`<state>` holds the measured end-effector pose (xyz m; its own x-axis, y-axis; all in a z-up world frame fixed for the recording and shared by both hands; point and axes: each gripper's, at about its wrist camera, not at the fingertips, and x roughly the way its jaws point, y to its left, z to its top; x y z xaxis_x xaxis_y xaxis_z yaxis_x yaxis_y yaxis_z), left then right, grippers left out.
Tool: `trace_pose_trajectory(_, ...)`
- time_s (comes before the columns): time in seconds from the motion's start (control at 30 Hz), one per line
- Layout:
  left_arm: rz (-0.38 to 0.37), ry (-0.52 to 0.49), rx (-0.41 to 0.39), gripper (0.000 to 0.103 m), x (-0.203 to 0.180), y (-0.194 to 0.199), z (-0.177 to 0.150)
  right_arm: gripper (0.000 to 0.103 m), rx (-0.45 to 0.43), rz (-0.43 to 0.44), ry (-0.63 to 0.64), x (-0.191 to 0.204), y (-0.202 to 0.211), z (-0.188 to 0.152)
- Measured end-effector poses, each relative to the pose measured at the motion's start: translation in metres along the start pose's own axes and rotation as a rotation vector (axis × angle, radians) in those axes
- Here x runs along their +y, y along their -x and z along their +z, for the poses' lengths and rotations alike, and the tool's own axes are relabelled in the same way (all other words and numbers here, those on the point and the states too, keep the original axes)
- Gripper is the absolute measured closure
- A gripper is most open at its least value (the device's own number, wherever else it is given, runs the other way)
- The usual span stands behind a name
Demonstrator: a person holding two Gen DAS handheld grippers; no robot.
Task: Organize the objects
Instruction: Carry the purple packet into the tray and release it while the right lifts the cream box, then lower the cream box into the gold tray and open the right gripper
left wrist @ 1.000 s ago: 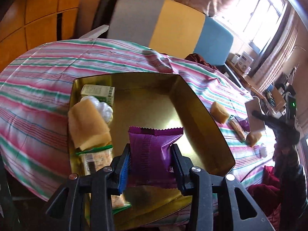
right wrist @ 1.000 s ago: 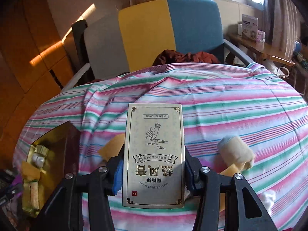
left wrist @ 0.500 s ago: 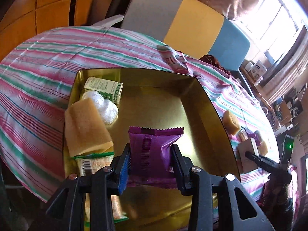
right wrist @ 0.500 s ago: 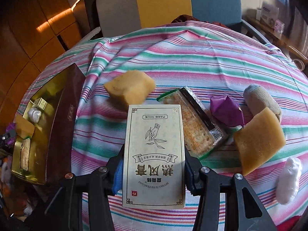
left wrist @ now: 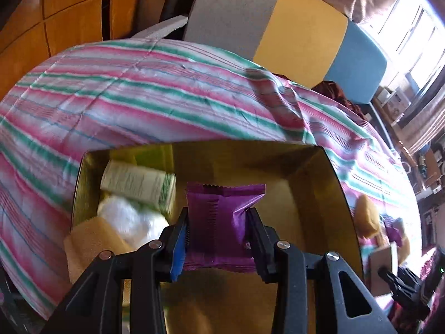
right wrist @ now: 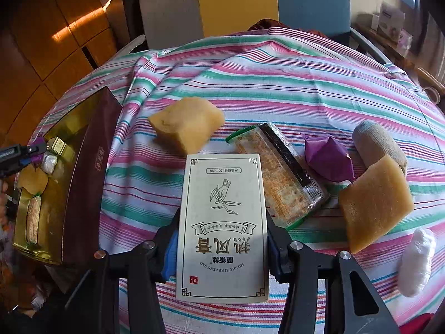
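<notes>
Over the striped tablecloth (right wrist: 278,83), left tongs (left wrist: 217,222) clamp a purple packet (left wrist: 219,217), right tongs (right wrist: 221,239) a white box (right wrist: 222,222).

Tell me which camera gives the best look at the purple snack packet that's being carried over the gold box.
The left wrist view. The purple packet fills its centre, clamped in the left gripper above the gold box. In the right wrist view it is only a small purple scrap at the far left edge, mostly hidden by that gripper.
</notes>
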<state>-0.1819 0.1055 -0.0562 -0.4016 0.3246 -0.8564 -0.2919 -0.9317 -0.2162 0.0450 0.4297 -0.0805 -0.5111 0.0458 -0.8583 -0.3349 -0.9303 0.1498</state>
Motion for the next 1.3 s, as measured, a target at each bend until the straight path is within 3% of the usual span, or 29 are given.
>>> trace_pose_trajectory(0.27,0.071,-0.012,0.083,0.062,0.000,-0.048,0.024,0.052,0.000,-0.001,0.001,0.000,0.000,0.000)
trace_pose_trajectory(0.4,0.090,0.012,0.089,0.053,0.006,-0.054,0.019,0.052,0.003,0.002,0.001,0.001,-0.001,0.000)
trace_pose_trajectory(0.5,0.087,-0.003,0.072,0.046,0.007,-0.044,0.016,0.052,0.004,0.003,0.001,0.001,-0.001,0.000)
trace_pose_trajectory(0.63,0.076,-0.036,0.024,0.046,0.003,-0.020,0.008,0.051,0.006,0.001,0.005,0.002,-0.002,0.001)
trace_pose_trajectory(0.83,0.088,-0.121,-0.114,0.045,-0.011,0.034,-0.019,0.051,0.024,-0.016,0.001,0.000,-0.007,-0.001)
trace_pose_trajectory(1.03,0.104,-0.134,-0.206,0.044,-0.011,0.070,-0.045,0.052,0.010,-0.021,-0.016,0.000,0.001,-0.002)
trace_pose_trajectory(1.3,0.110,-0.123,-0.235,0.044,-0.002,0.090,-0.069,0.052,-0.084,0.080,-0.078,0.019,0.045,0.008)
